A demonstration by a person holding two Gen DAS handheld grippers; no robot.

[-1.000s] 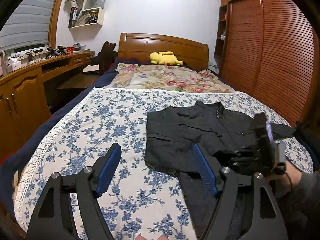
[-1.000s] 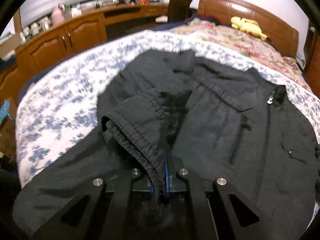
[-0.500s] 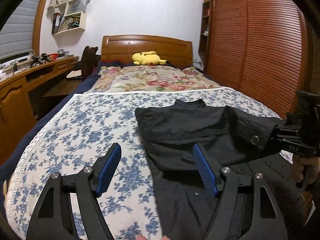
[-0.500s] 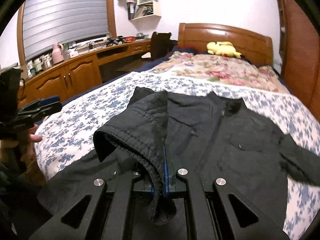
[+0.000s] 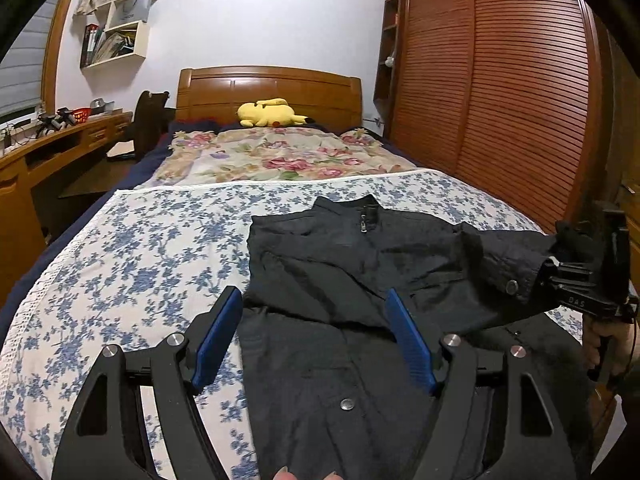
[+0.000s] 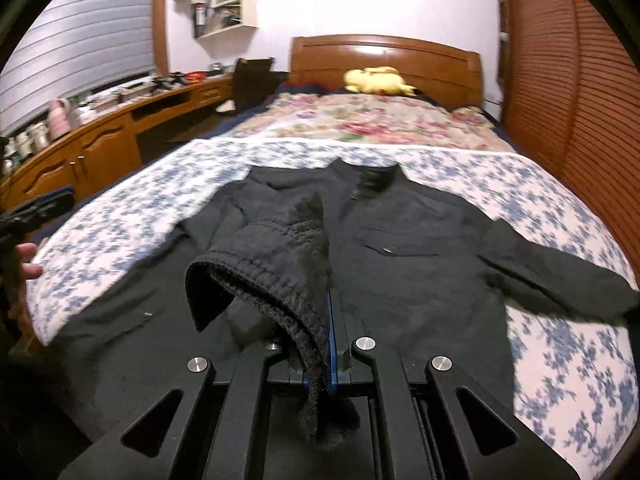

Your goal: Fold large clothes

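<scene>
The black jacket [image 5: 352,272] lies zipped and face-up on the bed [image 5: 132,264], ahead of both jaws. The right gripper [image 6: 329,344], clenched on the ribbed cuff [image 6: 280,264], has drawn that sleeve back out sideways, so its fold isn't set. The left gripper [image 5: 312,336] hangs released over the hem, nothing between its pads.

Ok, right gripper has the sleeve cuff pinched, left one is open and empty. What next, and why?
Probably carry the cuff inward across the jacket chest and lay it down: the right gripper holds the sleeve lifted out to the side, so the fold isn't made, while the left gripper hovers open.
</scene>
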